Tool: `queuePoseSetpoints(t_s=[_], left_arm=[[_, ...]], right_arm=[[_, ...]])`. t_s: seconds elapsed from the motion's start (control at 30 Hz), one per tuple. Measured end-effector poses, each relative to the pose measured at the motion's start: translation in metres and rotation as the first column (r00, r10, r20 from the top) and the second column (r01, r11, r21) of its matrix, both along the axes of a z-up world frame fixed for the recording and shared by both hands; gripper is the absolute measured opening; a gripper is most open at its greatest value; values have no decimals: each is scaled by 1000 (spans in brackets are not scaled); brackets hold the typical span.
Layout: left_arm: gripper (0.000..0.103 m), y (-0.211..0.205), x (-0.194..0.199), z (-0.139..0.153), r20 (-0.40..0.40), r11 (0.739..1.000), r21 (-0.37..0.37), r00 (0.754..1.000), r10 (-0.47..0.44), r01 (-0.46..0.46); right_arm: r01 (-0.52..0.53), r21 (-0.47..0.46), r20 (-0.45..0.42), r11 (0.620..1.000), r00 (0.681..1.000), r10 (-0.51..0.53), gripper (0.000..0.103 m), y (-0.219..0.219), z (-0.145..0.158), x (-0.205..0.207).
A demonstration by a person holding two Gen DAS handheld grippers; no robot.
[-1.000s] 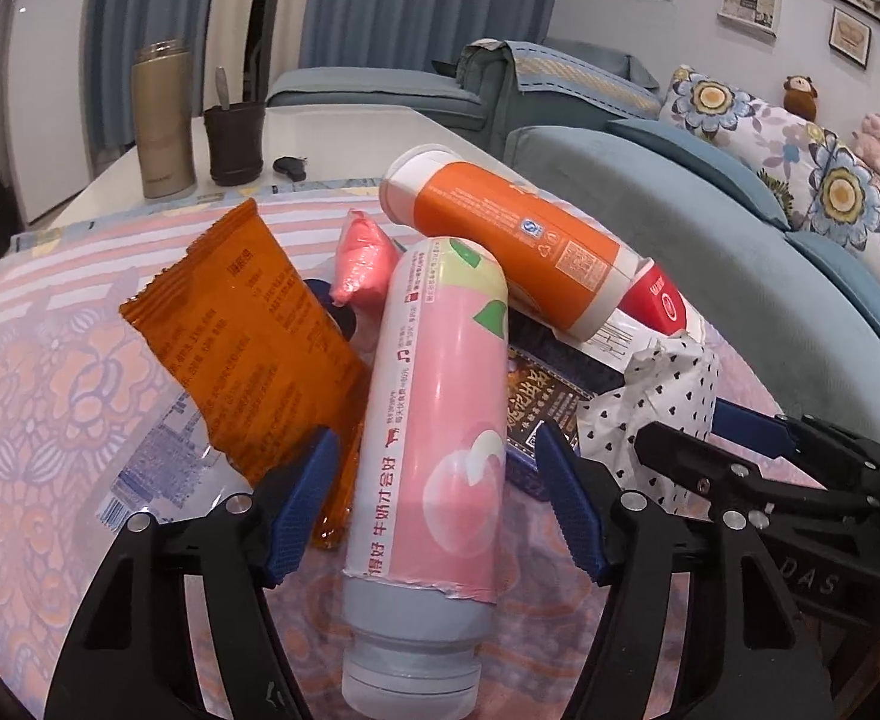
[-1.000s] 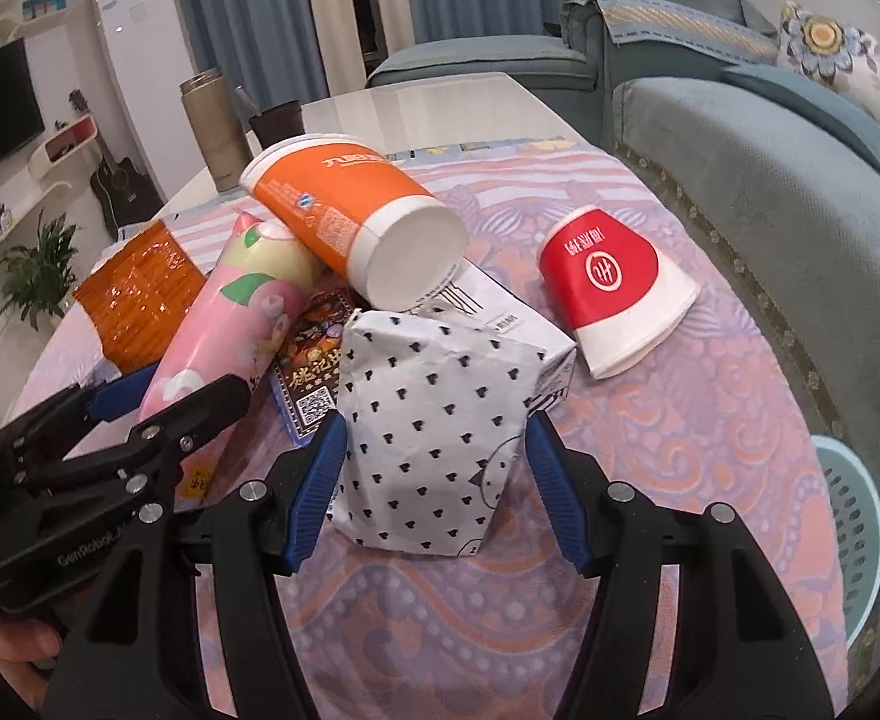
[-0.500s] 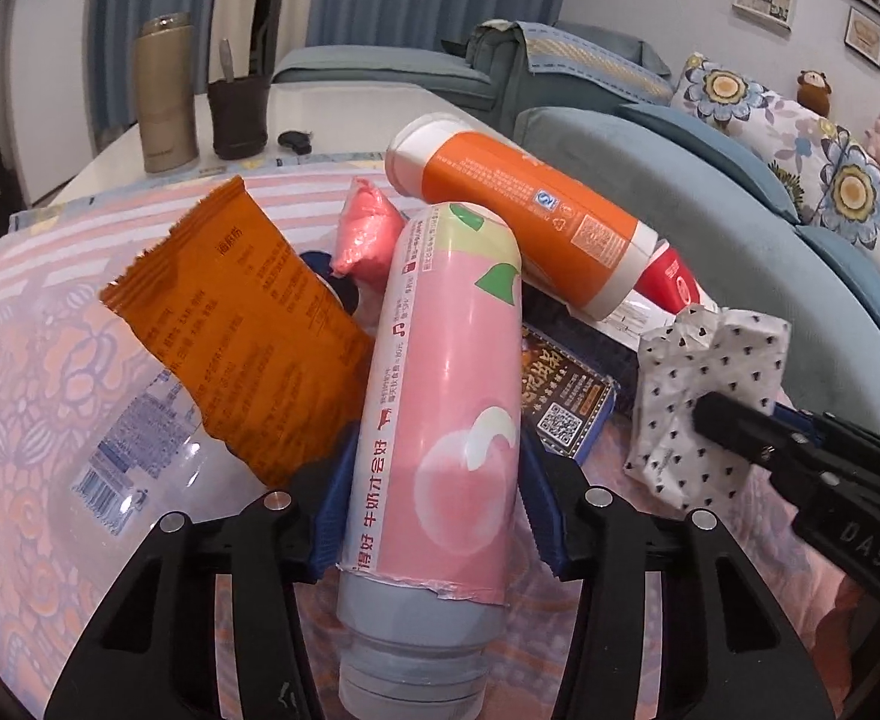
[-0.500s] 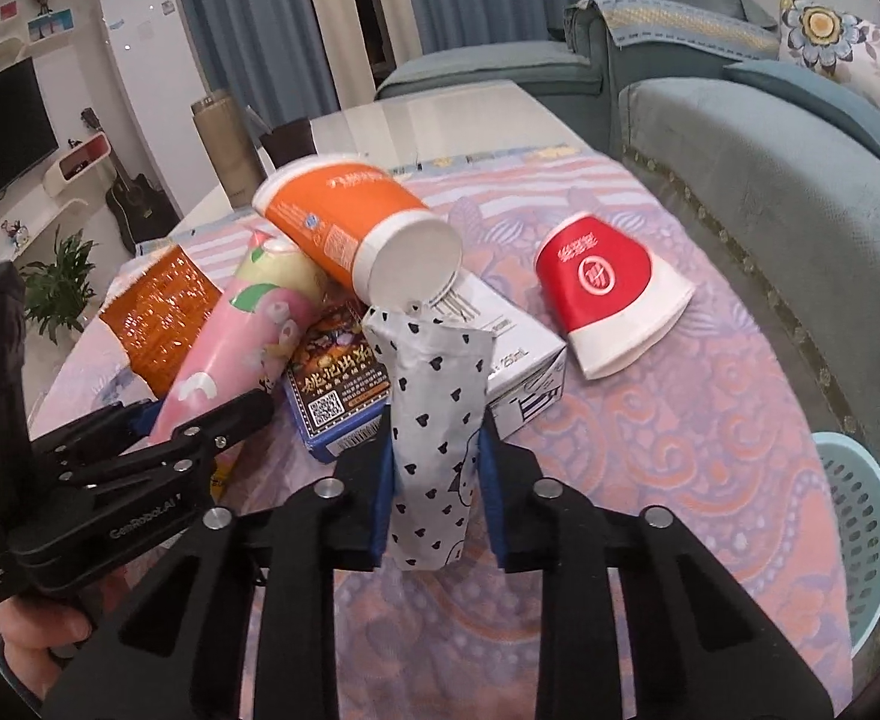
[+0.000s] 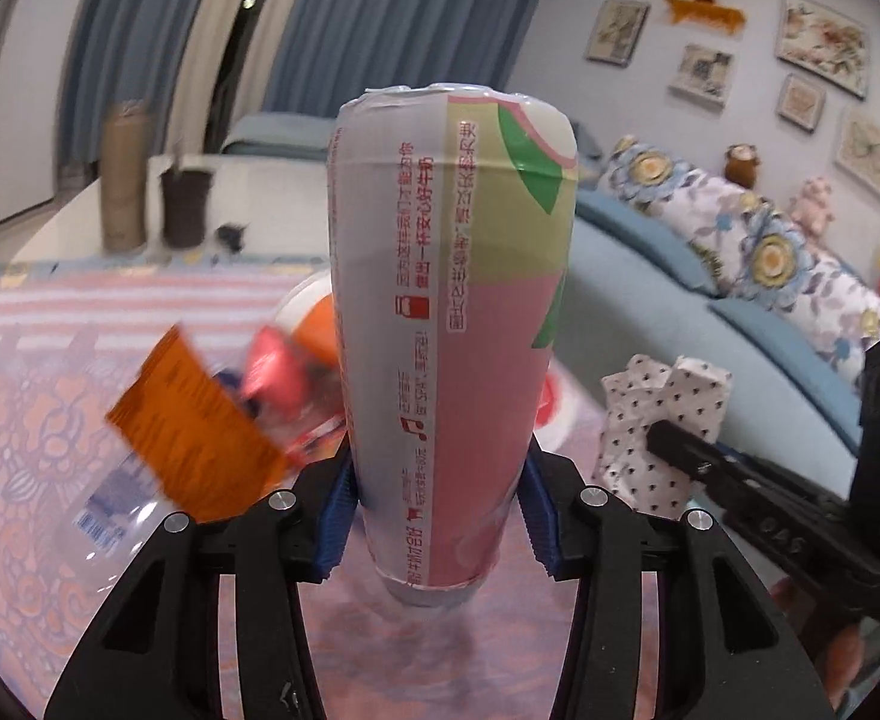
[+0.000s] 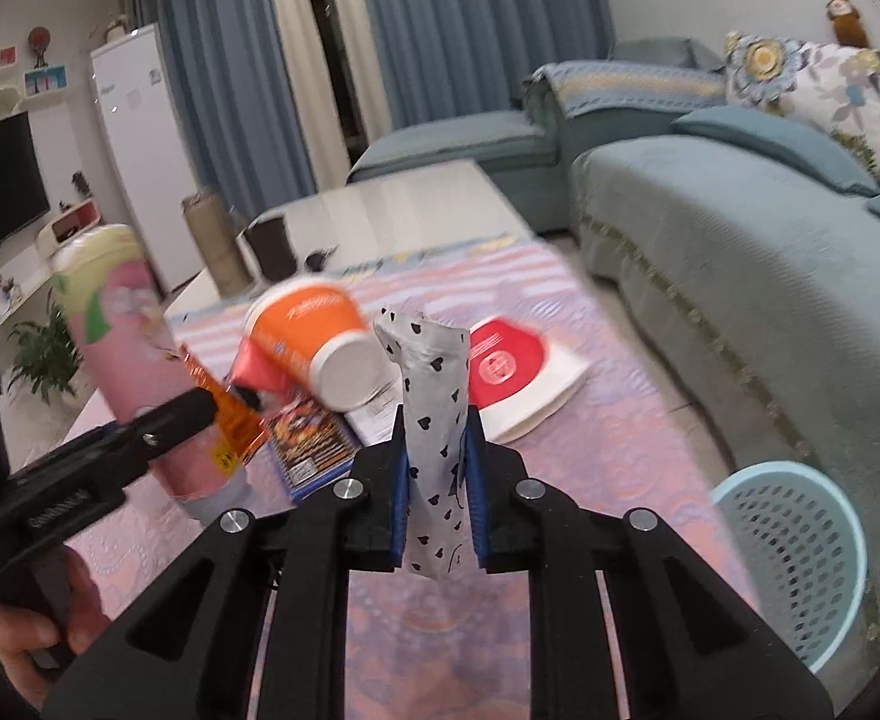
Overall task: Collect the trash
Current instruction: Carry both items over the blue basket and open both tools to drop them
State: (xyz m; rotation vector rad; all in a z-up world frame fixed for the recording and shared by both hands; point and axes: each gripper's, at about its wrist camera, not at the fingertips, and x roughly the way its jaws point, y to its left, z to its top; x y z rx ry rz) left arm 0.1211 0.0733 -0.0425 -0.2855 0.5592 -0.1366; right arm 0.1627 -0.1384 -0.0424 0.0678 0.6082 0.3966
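Note:
My left gripper [image 5: 434,516] is shut on the pink bottle [image 5: 452,312] and holds it upright above the table. The bottle also shows in the right wrist view [image 6: 134,348]. My right gripper [image 6: 437,492] is shut on the crumpled white heart-print paper [image 6: 431,396], lifted off the table; the paper also shows in the left wrist view [image 5: 656,414]. On the table lie an orange cup [image 6: 314,342], a red cup [image 6: 518,372], an orange wrapper [image 5: 194,432], a pink wrapper [image 5: 275,372] and a dark printed box [image 6: 314,450].
A light blue mesh basket [image 6: 800,552] stands on the floor at the table's right edge beside the blue sofa [image 6: 740,240]. A tan flask [image 5: 122,174] and a dark cup [image 5: 185,210] stand on the far white table. A clear bottle [image 5: 104,516] lies at left.
Both grippers have risen from the table, the left with the pink bottle, which now stands upright, the right with the heart-print paper. The rest of the pile stays on the table.

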Motion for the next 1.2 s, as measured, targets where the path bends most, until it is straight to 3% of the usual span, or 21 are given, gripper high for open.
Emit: queuePoseSetpoints(t_s=[0.13, 0.33, 0.57, 0.8, 1.03, 1.2], left_arm=[[45, -30, -1, 25, 44, 997, -27, 997, -70, 71], [45, -85, 8, 49, 78, 984, -10, 981, -176, 177], [45, -159, 33, 57, 85, 953, 30, 950, -302, 300], [45, -227, 76, 34, 28, 918, 27, 918, -396, 395], [45, -290, 104, -24, -115, 865, 44, 863, -492, 499], [45, -316, 122, -66, -218, 851, 94, 844, -490, 517]], right_arm=[[58, 17, 37, 998, 998, -58, 13, -33, 16, -7], [187, 3, 115, 982, 976, -186, 13, -95, 36, -20], [335, 16, 96, 942, 937, -335, 13, -183, 29, -21], [447, 8, -13, 894, 894, -447, 13, -251, -19, -14], [501, -6, -166, 865, 853, -495, 13, -289, -85, -2], [503, -52, -294, 863, 818, -495, 14, -301, -126, 12]])
